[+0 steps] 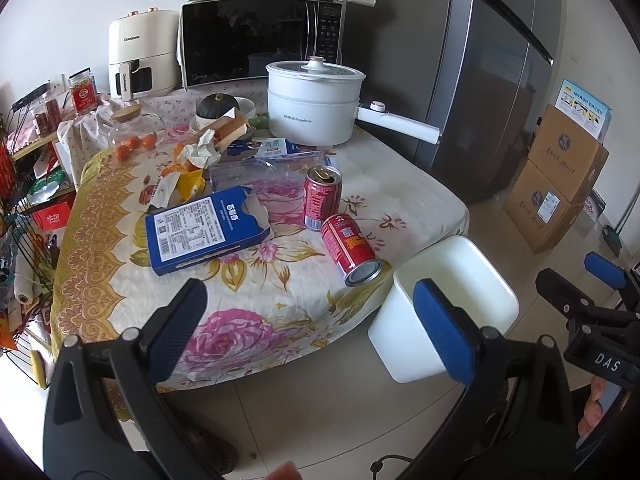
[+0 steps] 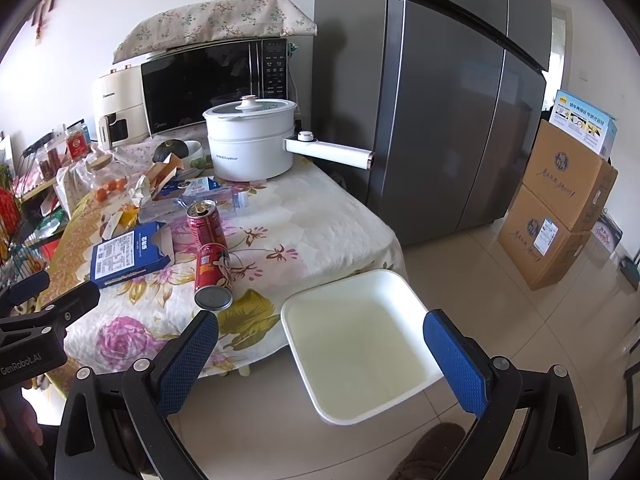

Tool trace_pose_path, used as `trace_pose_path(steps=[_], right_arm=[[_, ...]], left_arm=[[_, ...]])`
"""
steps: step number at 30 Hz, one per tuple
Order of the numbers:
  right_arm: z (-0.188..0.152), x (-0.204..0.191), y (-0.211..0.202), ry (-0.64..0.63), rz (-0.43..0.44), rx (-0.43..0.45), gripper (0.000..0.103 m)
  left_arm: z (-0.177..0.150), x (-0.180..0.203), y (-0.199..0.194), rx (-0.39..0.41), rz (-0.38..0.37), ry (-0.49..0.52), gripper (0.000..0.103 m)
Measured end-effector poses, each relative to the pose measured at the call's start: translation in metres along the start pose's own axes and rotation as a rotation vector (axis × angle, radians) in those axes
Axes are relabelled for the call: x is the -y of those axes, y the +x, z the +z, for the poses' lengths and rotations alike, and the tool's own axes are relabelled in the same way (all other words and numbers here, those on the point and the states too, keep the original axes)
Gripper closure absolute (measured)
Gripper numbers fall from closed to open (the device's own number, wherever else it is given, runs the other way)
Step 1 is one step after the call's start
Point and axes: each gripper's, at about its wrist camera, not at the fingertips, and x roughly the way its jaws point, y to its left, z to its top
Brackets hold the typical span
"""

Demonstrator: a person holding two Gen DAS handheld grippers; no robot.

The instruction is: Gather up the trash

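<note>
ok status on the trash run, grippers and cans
Left gripper and right gripper open, empty. Lying can and upright can on table, white bin below the edge. Nothing blocking.

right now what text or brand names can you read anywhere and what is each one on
"CHANGHONG" on the cream air fryer.
"Royalstar" on the white electric pot.
"Midea", faint, on the microwave.
"DAS" on the right claw body.
"GenRobot.AI" on the left claw body.
Print on the blue box, the two red cans and the cardboard cartons is too small to read.
</note>
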Motion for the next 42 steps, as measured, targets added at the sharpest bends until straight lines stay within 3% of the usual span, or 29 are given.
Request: trace_pose_path(steps=[42], right_arm=[[-0.003,0.012,0.003,0.009,-0.031,-0.028,0.0]], left_arm=[[-0.002,0.003,0.002,-0.008,0.001,0.022,0.001]])
